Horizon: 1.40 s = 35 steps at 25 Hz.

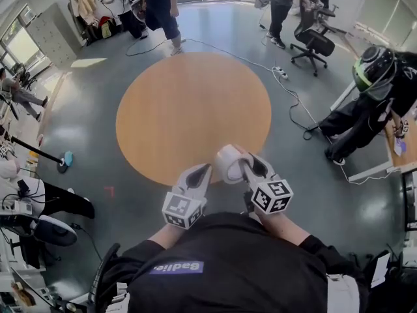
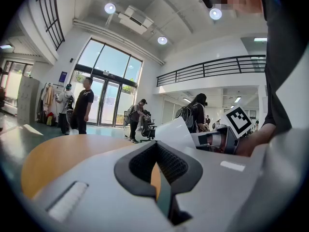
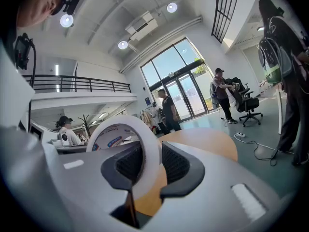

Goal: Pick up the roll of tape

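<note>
The white roll of tape (image 1: 227, 164) hangs above the near edge of the round orange table (image 1: 189, 109). My right gripper (image 1: 242, 166) is shut on it. In the right gripper view the roll of tape (image 3: 146, 138) stands upright as a ring, its wall pinched between the dark pads (image 3: 176, 162) of the right gripper (image 3: 145, 167). My left gripper (image 1: 202, 171) sits just left of the roll, shut and holding nothing. In the left gripper view the left gripper (image 2: 155, 152) points over the table, with the roll of tape (image 2: 176, 133) and the right gripper (image 2: 219, 140) close on the right.
Several people stand around the hall beyond the table. A black office chair (image 1: 315, 42) and a power strip with its cable (image 1: 281, 74) lie at the far right. A person in a helmet (image 1: 374, 69) bends at a desk on the right. Desks and clutter line the left edge (image 1: 19, 201).
</note>
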Each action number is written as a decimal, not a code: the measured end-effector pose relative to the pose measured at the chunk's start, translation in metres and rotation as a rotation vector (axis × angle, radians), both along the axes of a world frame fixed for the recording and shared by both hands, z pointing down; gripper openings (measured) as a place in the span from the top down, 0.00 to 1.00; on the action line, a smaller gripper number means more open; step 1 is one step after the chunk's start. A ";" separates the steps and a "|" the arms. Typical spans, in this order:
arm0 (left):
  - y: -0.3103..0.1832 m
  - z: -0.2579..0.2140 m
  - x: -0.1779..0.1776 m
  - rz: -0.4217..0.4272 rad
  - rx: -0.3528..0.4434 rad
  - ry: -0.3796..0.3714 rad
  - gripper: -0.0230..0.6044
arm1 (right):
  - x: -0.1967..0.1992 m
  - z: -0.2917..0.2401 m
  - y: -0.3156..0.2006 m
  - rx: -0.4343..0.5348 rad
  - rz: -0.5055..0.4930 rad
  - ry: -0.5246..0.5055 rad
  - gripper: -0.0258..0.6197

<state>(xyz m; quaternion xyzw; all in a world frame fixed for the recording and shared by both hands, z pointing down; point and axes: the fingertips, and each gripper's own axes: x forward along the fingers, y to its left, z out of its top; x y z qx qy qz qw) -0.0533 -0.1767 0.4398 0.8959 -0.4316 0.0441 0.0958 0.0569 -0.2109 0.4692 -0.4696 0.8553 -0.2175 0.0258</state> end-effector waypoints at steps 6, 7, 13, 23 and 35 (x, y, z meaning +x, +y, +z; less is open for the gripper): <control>-0.003 0.002 -0.001 -0.002 -0.001 0.000 0.94 | -0.004 -0.002 -0.002 0.012 -0.017 0.011 0.79; -0.004 0.002 -0.001 -0.003 -0.001 0.000 0.94 | -0.005 -0.002 -0.002 0.012 -0.019 0.013 0.79; -0.007 0.004 -0.002 -0.008 -0.003 -0.002 0.94 | -0.007 -0.002 -0.005 0.024 -0.029 0.026 0.79; -0.007 0.003 -0.005 -0.010 -0.003 -0.002 0.94 | -0.013 -0.001 -0.004 0.019 -0.042 0.022 0.79; -0.002 0.003 -0.008 -0.005 -0.006 0.000 0.94 | -0.017 0.000 0.000 0.007 -0.045 0.019 0.79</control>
